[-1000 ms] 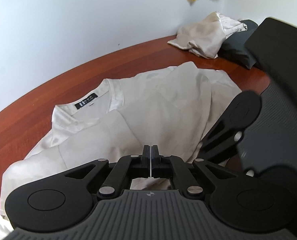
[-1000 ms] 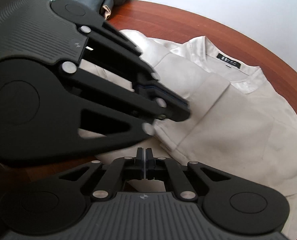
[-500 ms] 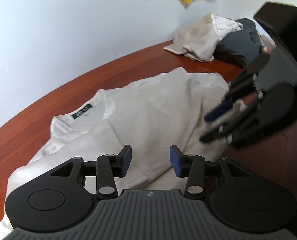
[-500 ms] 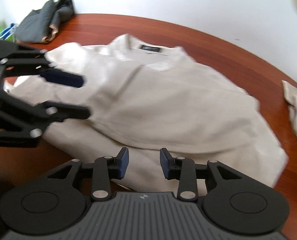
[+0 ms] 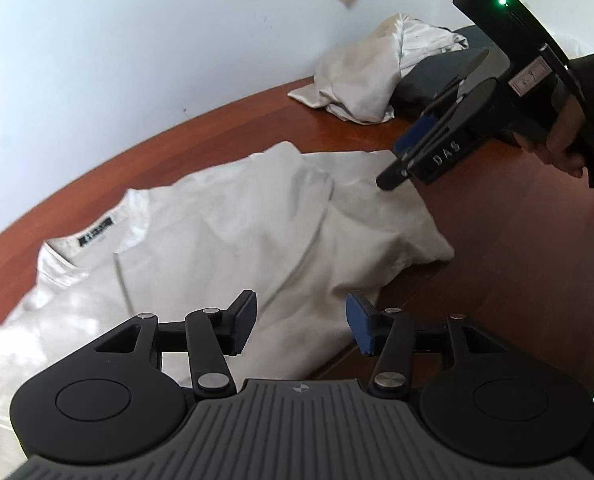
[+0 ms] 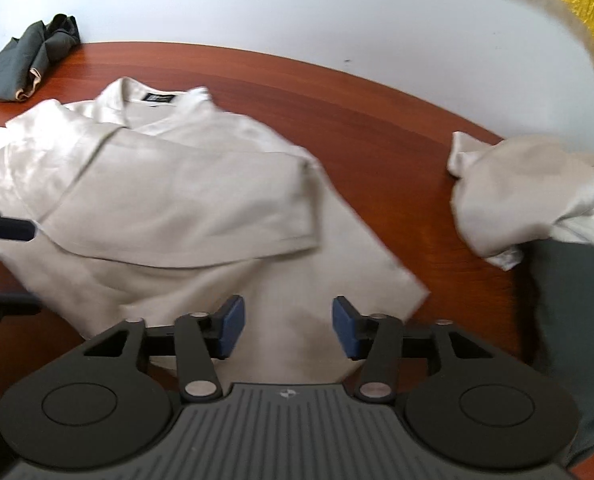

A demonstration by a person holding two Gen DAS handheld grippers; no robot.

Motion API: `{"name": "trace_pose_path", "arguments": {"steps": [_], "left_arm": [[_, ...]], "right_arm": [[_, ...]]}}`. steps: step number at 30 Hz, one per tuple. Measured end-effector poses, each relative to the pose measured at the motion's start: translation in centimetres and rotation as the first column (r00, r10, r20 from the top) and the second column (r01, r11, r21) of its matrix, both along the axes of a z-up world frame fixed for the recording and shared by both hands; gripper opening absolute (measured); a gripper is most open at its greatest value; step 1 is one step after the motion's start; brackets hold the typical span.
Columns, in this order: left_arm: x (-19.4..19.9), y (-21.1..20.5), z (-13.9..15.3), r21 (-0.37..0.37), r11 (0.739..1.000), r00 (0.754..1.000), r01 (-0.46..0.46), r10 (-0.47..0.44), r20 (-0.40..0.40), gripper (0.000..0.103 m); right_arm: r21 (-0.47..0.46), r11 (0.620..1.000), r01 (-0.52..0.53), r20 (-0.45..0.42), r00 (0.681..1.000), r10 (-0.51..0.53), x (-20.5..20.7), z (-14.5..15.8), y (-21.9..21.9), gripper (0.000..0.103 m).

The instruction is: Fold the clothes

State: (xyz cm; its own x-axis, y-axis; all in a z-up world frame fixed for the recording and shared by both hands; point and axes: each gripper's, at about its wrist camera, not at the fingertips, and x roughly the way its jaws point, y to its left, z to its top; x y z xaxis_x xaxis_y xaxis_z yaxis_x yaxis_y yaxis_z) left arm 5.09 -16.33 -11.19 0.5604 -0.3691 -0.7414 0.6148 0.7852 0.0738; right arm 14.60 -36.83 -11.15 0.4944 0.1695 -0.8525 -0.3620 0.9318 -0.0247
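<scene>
Cream shirt half-folded on wooden table, both left gripper and right gripper wide open, holding nothing; next, probably regrasping the hem for another fold.

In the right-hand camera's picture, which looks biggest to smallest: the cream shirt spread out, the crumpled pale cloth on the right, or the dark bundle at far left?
1. cream shirt, by far.
2. crumpled pale cloth.
3. dark bundle, though it lies farther from the camera, so its true size is unsure.
</scene>
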Motion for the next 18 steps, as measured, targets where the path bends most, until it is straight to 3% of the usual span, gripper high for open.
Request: {"name": "trace_pose_path", "arguments": {"steps": [8,18], "left_arm": [[-1.2,-6.8,-1.9,0.036,0.998,0.999,-0.052,0.052,0.006,0.054],[-0.5,-12.3,-3.4,0.054,0.996,0.998,-0.064,0.065,-0.023,0.053]], "right_arm": [[-0.012,0.997,-0.07,-0.025,0.997,0.07,2.6,-2.3,-6.0,0.062],[-0.007,0.982,-0.191,-0.041,0.981,0.191,4.6,-4.5,-6.2,0.063]]}}
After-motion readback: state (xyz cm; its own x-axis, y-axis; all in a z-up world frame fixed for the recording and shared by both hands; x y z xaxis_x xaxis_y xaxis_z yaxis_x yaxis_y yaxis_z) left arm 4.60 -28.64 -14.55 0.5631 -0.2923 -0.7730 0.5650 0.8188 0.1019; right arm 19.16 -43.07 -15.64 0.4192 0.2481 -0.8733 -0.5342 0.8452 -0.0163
